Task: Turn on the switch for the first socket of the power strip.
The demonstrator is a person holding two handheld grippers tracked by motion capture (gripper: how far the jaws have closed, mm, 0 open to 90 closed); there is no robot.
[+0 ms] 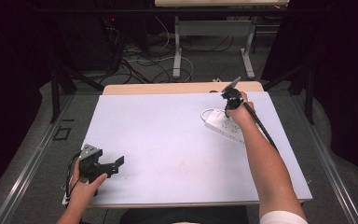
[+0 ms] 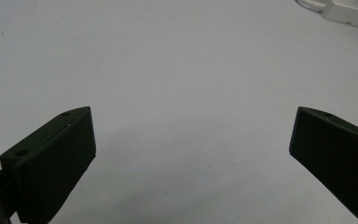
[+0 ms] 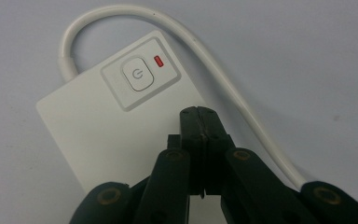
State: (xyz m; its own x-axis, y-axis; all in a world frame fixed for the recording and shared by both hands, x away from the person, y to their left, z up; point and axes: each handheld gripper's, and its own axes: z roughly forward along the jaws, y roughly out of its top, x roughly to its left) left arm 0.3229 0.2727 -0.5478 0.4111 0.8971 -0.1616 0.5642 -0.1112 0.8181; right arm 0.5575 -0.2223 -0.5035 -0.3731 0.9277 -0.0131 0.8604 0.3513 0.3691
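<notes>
A laboratory or recording studio. A tabletop (image 1: 168, 140) covered with a plain white sheet stands on grey flooring, enclosed by black curtains (image 1: 9, 70). Loose cables (image 1: 140, 65) trail across the floor beyond it, beside a second metal-legged table (image 1: 214, 28).

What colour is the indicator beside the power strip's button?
Red indicator, beside the white power button; clearest in the right gripper view.

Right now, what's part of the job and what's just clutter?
In play, as far as I can judge:
- power strip, with power button, red indicator and white cord
- right gripper, jaws closed above the strip

Idle or background:
- left gripper, open over bare table
- floor cables
</notes>
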